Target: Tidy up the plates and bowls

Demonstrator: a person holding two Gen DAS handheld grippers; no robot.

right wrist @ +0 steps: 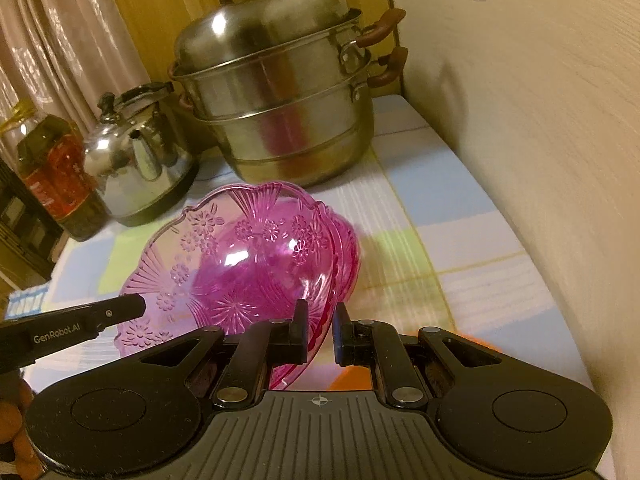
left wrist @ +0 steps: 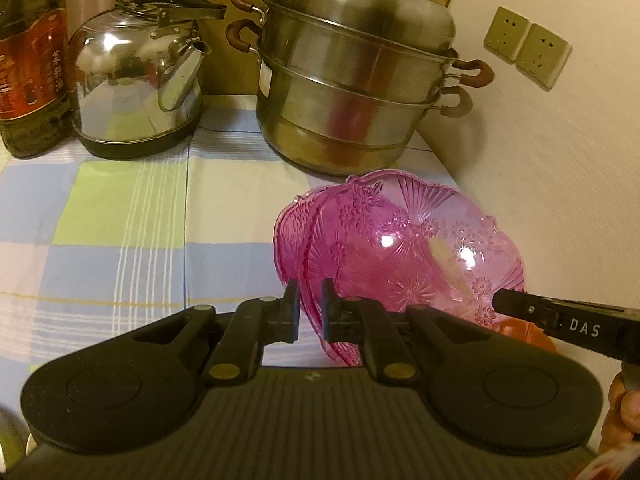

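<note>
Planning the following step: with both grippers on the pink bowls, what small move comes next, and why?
Probably lower the stacked pink patterned plastic bowls onto bare checked tablecloth: the left gripper and right gripper each pinch the rim, holding the stack tilted.

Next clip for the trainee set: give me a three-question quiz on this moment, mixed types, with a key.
1. True or false: both grippers are clamped on the rim of the pink bowl stack.
2. What stands nearest the wall sockets? A) oil bottle B) kettle C) steamer pot
3. Fill in: the left gripper grips the stack's ____ edge as the left wrist view shows it.

Key: 1 true; 2 C; 3 left
</note>
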